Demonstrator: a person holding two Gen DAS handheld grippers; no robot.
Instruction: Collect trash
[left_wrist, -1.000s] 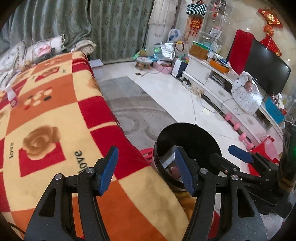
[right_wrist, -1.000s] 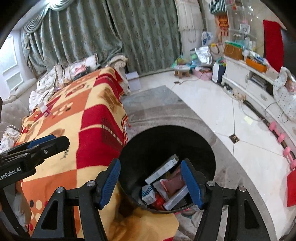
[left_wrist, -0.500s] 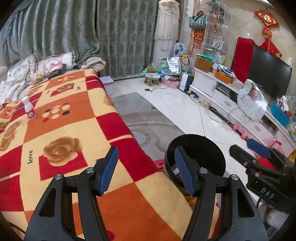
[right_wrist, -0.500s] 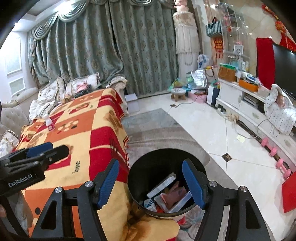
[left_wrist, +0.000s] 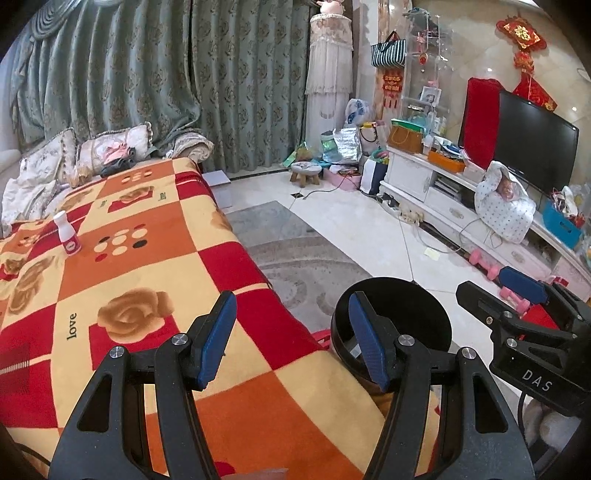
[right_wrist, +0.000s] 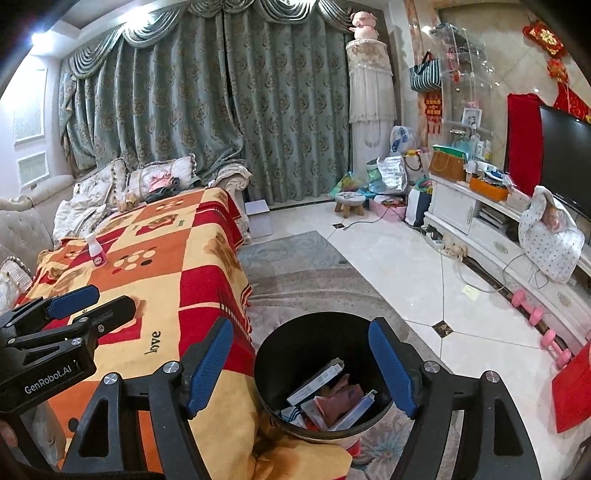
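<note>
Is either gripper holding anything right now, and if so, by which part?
Nothing is held. The left gripper is open and empty; the right gripper, above the black bin, is opening with nothing between its fingers.

blanket (left_wrist: 140, 280): soft fleecy cloth, matt, printed checks
bin (right_wrist: 291, 354): smooth black plastic, slight sheen
trash (right_wrist: 332, 398): paper cartons, crinkled wrappers
bottle (left_wrist: 67, 233): smooth white plastic
floor (left_wrist: 369, 229): glossy polished tile
rug (left_wrist: 295, 266): flat matt pile
curtains (right_wrist: 184, 122): heavy patterned cloth
gripper pads (right_wrist: 388, 365): matt blue, rubbery
</note>
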